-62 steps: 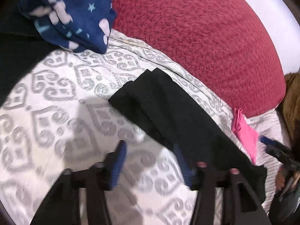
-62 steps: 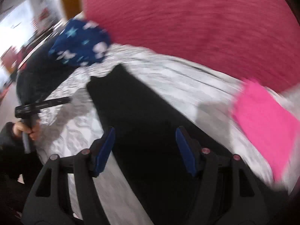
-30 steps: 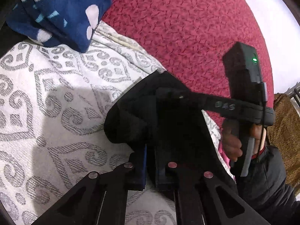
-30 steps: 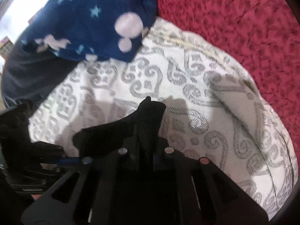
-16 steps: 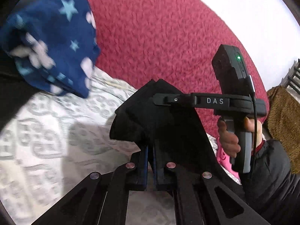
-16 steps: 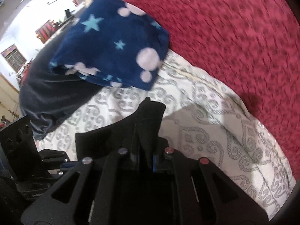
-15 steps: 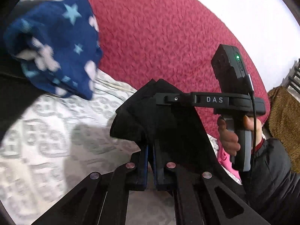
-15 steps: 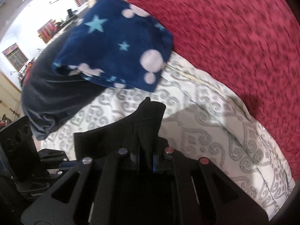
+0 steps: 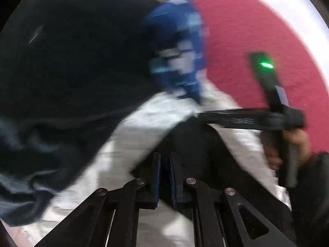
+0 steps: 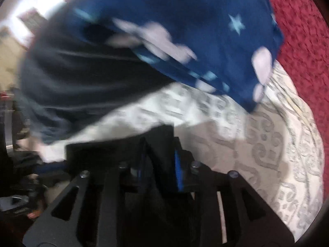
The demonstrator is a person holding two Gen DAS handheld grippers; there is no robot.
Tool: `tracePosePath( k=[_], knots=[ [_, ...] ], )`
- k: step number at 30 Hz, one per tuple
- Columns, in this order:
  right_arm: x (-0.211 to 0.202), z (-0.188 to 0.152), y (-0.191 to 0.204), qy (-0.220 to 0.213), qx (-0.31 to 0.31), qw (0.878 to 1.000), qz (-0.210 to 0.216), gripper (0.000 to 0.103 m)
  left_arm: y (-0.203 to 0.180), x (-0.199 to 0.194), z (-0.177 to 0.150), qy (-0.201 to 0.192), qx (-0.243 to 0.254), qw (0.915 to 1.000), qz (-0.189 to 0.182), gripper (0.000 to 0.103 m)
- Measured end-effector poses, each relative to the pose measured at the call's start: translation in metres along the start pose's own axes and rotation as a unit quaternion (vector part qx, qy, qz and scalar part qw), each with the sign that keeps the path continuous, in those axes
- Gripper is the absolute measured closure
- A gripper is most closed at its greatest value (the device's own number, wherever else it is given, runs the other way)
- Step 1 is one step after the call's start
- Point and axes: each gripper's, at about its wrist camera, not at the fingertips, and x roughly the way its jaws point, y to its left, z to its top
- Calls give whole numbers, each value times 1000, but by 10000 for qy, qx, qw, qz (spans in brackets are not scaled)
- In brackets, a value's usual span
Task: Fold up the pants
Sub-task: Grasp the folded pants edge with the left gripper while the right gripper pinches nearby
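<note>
Left gripper (image 9: 164, 160) jaws opening, narrow gap, no cloth seen between pads, pants (image 9: 197, 144) just beyond. Right gripper (image 10: 159, 156) jaws opening, black pants (image 10: 160, 142) fold between them, pads no longer tight. Pants on patterned bedspread (image 10: 267, 140), near edge. Blue star blanket (image 10: 205, 30) far, on dark cloth (image 10: 72, 78). Red cushion (image 9: 257, 30) far right. Frames blurred.

The left gripper (image 9: 164, 175) points steeply down, its jaws opening a sliver. At its three o'clock a hand (image 9: 287, 146) holds the right gripper (image 10: 158, 162) — jaws opening, black cloth between them.
</note>
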Motion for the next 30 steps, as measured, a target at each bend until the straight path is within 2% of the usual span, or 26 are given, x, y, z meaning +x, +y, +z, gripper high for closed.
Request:
tracePosePath(
  k=[2, 5, 7, 8, 9, 10, 12, 15, 16, 17, 18, 19, 21, 24, 30],
  knots=[
    [4, -1, -6, 42, 150, 9995, -267, 76, 17, 3, 2, 147, -290, 9995, 23, 93],
    [-6, -5, -15, 68, 405, 9991, -37, 64, 31, 7, 1, 355, -496, 9980, -157, 85],
    [-13, -9, -18, 98, 454, 9989, -56, 58, 29, 8, -2, 428, -471, 9977, -248, 75],
    [-14, -11, -18, 134, 423, 9990, -89, 58, 28, 6, -2, 467, -456, 9973, -330, 70],
    [-13, -13, -17, 184, 416, 9989, -77, 57, 26, 7, -2, 508, -432, 9968, -433, 60],
    [-11, -14, -18, 250, 453, 9987, 1, 56, 25, 5, -4, 528, -412, 9965, -502, 56],
    [-4, -18, -18, 359, 544, 9977, 171, 56, 20, 6, -7, 545, -338, 9961, -614, 56],
    [10, -16, -7, 422, 423, 9980, 187, 56, 13, 13, -7, 557, -271, 9955, -719, 55],
    [17, -12, -5, 446, 387, 9980, 211, 64, 12, 17, -8, 592, -234, 9951, -759, 55],
    [20, -12, -1, 453, 382, 9980, 233, 77, 11, 21, -8, 623, -194, 9951, -749, 56],
    [24, -12, 1, 470, 393, 9978, 237, 98, 10, 25, -8, 647, -188, 9951, -728, 56],
    [27, -11, 1, 506, 409, 9977, 190, 100, 11, 26, -8, 666, -200, 9949, -731, 56],
    [23, -10, 6, 314, 326, 9989, 103, 100, 15, 23, -7, 637, -299, 9941, -827, 56],
    [-7, -11, 15, -207, 224, 9982, 519, 100, 17, 18, -6, 506, -315, 9948, -830, 56],
    [-70, -18, 27, -961, 44, 9914, 885, 100, 12, 10, -5, 390, -178, 9947, -937, 55]
  ],
)
